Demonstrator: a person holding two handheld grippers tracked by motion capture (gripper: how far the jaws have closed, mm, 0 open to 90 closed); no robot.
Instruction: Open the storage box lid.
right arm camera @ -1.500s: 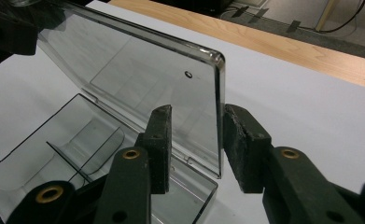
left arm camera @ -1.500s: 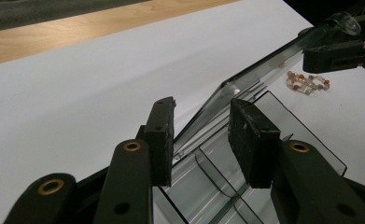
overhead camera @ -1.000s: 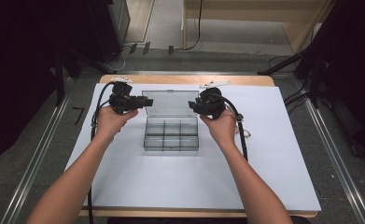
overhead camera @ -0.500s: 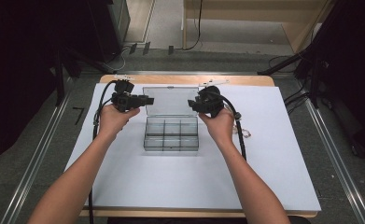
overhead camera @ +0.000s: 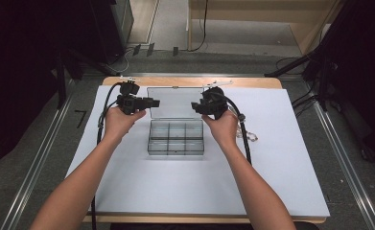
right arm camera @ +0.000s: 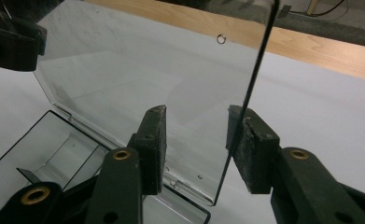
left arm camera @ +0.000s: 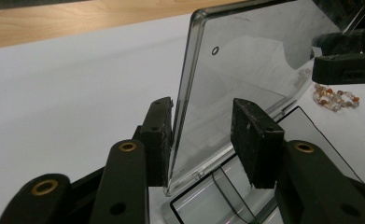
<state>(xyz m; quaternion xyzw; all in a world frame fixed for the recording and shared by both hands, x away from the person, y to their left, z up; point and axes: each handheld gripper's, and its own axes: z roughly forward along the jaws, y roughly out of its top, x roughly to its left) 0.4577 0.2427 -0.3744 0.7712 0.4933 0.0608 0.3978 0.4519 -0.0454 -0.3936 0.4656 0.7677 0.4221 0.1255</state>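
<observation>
The clear compartment box (overhead camera: 176, 137) sits at the middle of the white sheet (overhead camera: 127, 182) on the counter (overhead camera: 185, 81), its base flat and its six compartments apparently empty. Its lid (overhead camera: 173, 102) is swung open on the far-side hinge and stands raised behind the base, leaning away from the person; how steeply cannot be told from above. Opening is judged essentially complete; what is left appears to be letting go of the lid and then whatever filling is intended.

Orientation: the base's long axis runs left to right across the counter, parallel to its far edge, with the open side up. The lid's long axis runs the same way, its inner face turned toward the person.

The left tool (left arm camera: 203, 140) straddles the lid's left edge; its jaws have just been opening, one pad (left arm camera: 159, 135) still close against the plastic, the other clearly apart, so the hold is released. The right tool (right arm camera: 196, 147) straddles the lid's right edge, jaws likewise just widened, the edge near one pad (right arm camera: 248, 144) without visible pinching; released.

A small beaded bracelet (overhead camera: 249, 136) lies on the sheet just right of the box, beside the right forearm
</observation>
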